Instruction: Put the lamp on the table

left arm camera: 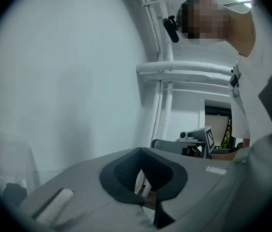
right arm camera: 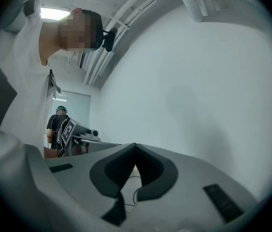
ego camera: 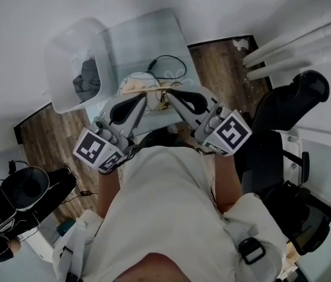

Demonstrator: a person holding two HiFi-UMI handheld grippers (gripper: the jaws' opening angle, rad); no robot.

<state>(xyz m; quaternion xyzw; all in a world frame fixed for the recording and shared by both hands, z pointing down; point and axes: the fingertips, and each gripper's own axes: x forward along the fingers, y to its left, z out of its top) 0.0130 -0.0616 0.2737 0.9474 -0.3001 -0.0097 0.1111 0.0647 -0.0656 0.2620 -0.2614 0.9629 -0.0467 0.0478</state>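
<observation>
The lamp (ego camera: 133,82), a pale rounded piece with light wooden struts, lay on the glass table (ego camera: 147,37) close to the table's near edge, and its black cord (ego camera: 168,69) looped over the tabletop toward the middle of the table. The person stood at the near side of the table with both tools held low in front of the body. The left gripper (ego camera: 144,97) had its jaws pressed together with nothing between them. Its tips pointed at the lamp and hovered just beside it at the table's near edge. The right gripper (ego camera: 170,94) was likewise closed and empty, and its tips were close to the wooden struts. The two tools angled inward, so their tips nearly met over the lamp. A clear plastic bin (ego camera: 65,46) stood against the table's left side with a dark bundle (ego camera: 87,78) inside it. A black office chair (ego camera: 288,104) sat well to the right of the table on the wooden floor (ego camera: 215,63). In the right gripper view a second person (right arm camera: 58,122) stood far back, away from the table.
</observation>
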